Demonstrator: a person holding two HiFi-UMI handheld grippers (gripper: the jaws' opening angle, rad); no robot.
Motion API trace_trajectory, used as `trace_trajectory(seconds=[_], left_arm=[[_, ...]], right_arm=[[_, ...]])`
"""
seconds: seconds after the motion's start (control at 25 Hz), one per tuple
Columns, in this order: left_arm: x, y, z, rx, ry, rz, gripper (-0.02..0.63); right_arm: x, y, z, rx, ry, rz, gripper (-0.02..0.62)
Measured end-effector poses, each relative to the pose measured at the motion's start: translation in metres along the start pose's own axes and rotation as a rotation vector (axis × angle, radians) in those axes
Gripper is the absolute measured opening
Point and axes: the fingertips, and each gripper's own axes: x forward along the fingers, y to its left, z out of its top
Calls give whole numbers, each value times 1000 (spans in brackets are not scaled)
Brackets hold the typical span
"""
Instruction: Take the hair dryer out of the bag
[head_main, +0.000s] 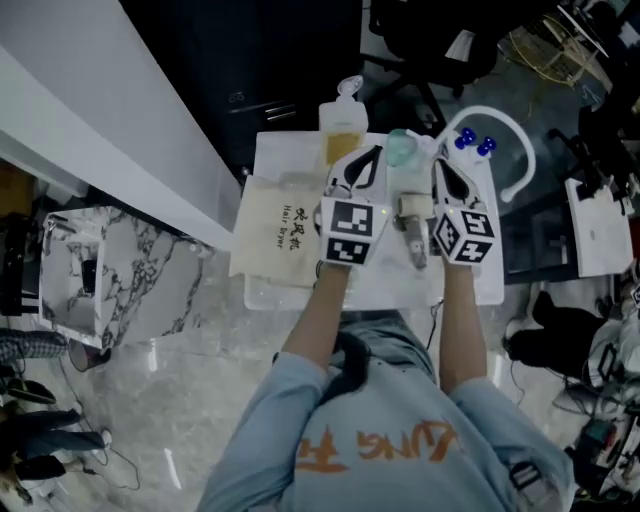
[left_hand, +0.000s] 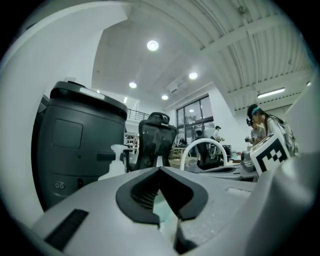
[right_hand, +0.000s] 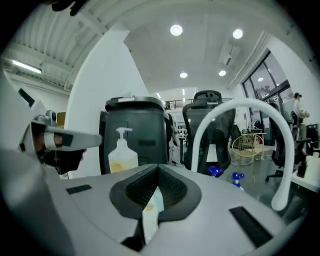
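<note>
The cream bag printed "Hair Dryer" lies flat on the left part of the white table. A grey hair dryer with a pale teal head lies on the table to the bag's right. It sits between and below my two grippers. My left gripper is held up off the table and points level, its jaws shut with nothing between them. My right gripper is beside it at about the same height, also shut and empty. Neither gripper touches the bag or the dryer.
A pump bottle of yellowish liquid stands at the table's far edge. A white arched stand with two blue knobs is at the far right. Behind the table are a black bin and an office chair. A white wall runs along the left.
</note>
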Motion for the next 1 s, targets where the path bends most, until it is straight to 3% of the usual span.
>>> trace_trajectory(seconds=[0.16,0.36,0.6,1.0], left_arm=[[-1,18,29,-25,-64,79,3],[-26,32,11,-37,-39,199,3],[-48,41,-9,-27,-11,213,3],[-61,39,-11,-25,-25,209,3]], right_arm=[[9,26,46,-5,-86,65,-2],[3,54,44,-22,-76,72,-2],[0,68,36,-64,-60,91,-2],[-3,74,38,-100,-53,96,-2]])
